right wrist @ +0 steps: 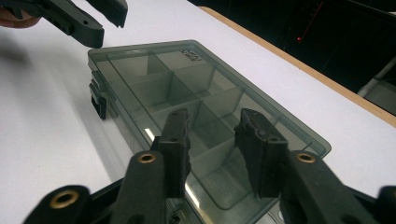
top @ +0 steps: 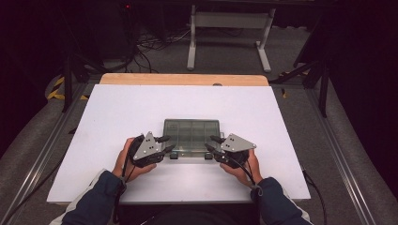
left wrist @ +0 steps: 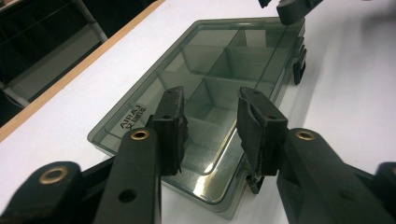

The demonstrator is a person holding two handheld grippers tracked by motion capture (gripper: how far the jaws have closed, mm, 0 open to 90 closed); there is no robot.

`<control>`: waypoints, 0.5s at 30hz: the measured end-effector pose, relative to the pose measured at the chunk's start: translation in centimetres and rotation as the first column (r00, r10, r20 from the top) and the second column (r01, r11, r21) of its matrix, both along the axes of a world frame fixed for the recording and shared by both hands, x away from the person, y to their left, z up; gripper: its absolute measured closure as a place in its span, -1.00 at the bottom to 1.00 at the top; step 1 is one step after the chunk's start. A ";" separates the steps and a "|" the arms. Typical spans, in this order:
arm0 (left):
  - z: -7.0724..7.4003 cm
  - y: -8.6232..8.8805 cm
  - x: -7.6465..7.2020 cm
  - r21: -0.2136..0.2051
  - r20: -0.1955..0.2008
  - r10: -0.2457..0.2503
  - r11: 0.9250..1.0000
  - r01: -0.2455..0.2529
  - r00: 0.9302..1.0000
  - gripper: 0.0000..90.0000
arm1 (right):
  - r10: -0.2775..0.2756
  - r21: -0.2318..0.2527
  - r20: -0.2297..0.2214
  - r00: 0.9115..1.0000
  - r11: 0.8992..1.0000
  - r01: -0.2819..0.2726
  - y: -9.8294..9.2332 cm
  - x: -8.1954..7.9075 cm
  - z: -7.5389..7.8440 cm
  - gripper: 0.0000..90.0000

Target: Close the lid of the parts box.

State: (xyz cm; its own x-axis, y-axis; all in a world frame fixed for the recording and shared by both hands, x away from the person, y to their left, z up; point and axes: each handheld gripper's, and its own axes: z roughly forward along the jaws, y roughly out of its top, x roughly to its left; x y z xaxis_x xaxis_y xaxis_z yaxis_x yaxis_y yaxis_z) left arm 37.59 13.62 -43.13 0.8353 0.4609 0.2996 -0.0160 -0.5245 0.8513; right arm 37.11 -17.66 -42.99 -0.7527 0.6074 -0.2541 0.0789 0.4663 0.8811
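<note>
box: smoke-grey see-through plastic organiser box (top: 191, 136), flat, rectangular, lid closed, sitting on the white surface (top: 117, 117), around the middle and nearer the near edge than the far wooden edge
latches: two small dark clasps (left wrist: 299, 67) showing on the box's near long side, both looking shut
compartments: dividers splitting the inside into small cells; all cells that can be seen through the lid are looking empty
handling guess: probably light, stiff, thin-walled; smooth glossy lid is reflecting light so likely slippery; may slide on the surface if pushed from one side only
where to hold: judging best at the near rim or the clasps, one side steadied while the other works; flat lid top giving nothing to pinch
left tongs: left tongs (top: 165, 144) standing apart, gripping nothing, hovering at the box's near left corner; contact cannot be told
right tongs: right tongs (top: 213, 144) also apart, gripping nothing, at the near right corner, mirroring the left
hands: person's hands in dark sleeves coming in from the near edge
</note>
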 end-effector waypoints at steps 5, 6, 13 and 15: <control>0.0 -0.1 0.0 -0.001 0.001 0.007 1.000 -0.007 1.000 0.21 | -0.004 -0.004 0.005 1.000 1.000 0.004 0.1 0.0 0.0 0.16; -0.1 -0.1 0.0 -0.002 0.002 0.010 1.000 -0.010 1.000 0.18 | -0.006 -0.003 0.005 1.000 1.000 0.006 0.1 0.0 0.0 0.11; -0.1 -0.1 -0.1 -0.011 0.005 0.027 1.000 -0.027 1.000 -0.12 | -0.039 0.024 0.005 0.999 0.999 0.039 0.1 0.2 -0.1 -0.34; -0.1 -0.1 -0.1 -0.014 0.004 0.028 1.000 -0.028 1.000 -0.21 | -0.048 0.025 -0.001 0.999 0.999 0.048 0.1 0.3 -0.1 -0.41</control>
